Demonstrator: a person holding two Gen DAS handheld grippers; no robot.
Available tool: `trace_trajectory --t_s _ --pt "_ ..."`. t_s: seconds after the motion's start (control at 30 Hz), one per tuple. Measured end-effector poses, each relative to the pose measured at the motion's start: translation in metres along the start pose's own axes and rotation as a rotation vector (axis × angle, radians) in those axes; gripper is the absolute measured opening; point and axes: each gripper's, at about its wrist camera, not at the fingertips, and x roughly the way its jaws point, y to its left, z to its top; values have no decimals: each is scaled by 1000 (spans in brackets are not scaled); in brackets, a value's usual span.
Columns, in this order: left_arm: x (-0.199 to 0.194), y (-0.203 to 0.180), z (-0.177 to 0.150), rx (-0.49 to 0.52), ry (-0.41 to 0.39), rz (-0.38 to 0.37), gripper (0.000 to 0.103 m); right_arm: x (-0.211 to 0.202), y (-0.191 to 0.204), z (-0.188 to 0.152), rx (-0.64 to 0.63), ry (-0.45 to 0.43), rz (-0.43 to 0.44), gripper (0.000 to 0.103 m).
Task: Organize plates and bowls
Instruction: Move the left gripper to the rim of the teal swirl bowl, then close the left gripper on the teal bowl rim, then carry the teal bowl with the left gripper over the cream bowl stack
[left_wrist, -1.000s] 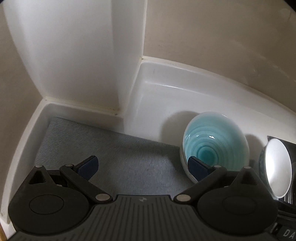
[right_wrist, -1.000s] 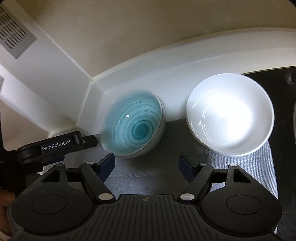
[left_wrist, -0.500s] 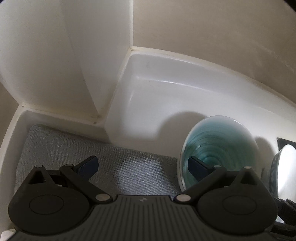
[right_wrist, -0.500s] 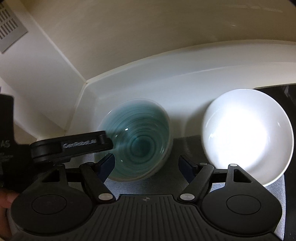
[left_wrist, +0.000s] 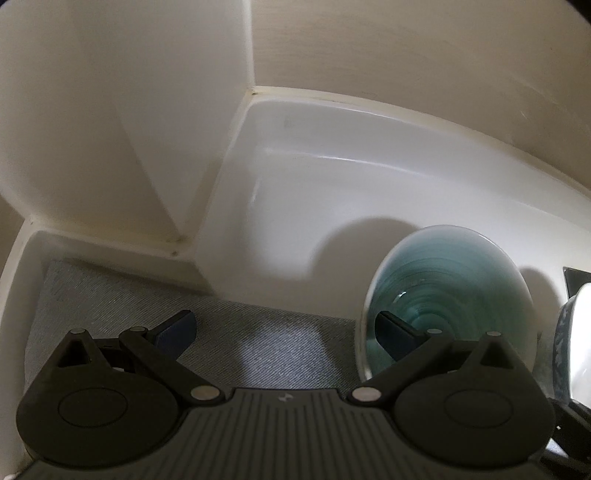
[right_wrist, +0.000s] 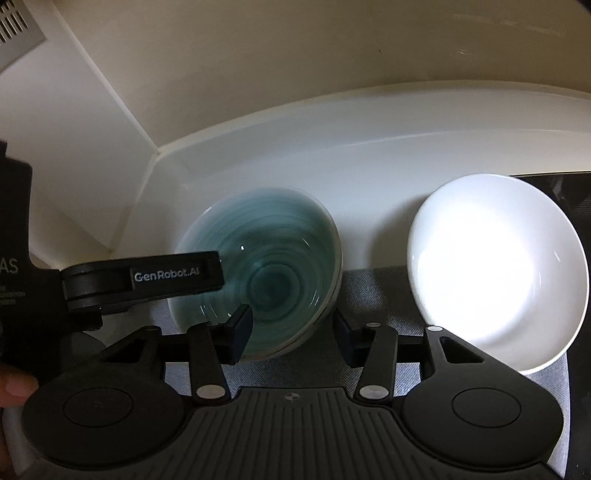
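Two handheld grippers meet at a teal bowl on a grey mat, a white bowl to its right.

The right gripper (right_wrist: 290, 330) is closing its jaws astride the near rim of the empty teal bowl (right_wrist: 266, 273), probably to lift it for stacking. The left gripper (left_wrist: 284, 332) is wide open, one finger inside that rim, gripping nothing. The white bowl (right_wrist: 495, 280), also empty, stands apart on the grey mat (right_wrist: 373, 291).
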Motion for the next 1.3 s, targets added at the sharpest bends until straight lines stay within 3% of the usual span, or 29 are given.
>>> trace_trajectory --t_s 0.13,0.37,0.4,0.43,0.47,0.5,0.53,0.57,0.77,1.3 --pt "-4 -4 5 -20 0 -16 103 18 4 -2 41 24 -41 58" --pt "-8 -15 10 38 -37 -15 100 15 -5 -5 120 -18 -64 54" --pt "-7 -18 10 48 -40 -11 95 14 -7 -5 132 -28 -67 50" --pt "-6 -19 10 64 -35 -27 84 14 -8 -6 141 -36 -61 43" --pt "-5 -19 10 68 -28 -72 63 13 -8 -6 138 -45 -52 37" --pt "-7 -22 11 67 -27 -114 50 12 -7 -7 124 -62 -32 26" --pt "-10 -24 11 78 -25 -151 26 11 -5 -7 102 -73 -33 25" --pt "-14 -28 10 97 -36 -135 22 10 -2 -6 85 -74 -41 25" --pt "-41 -35 -4 194 -74 -156 12 12 -13 -4 123 -25 -23 20" --pt "-103 -21 -62 147 -82 -227 11 -46 -17 -25 47 -52 58 19"
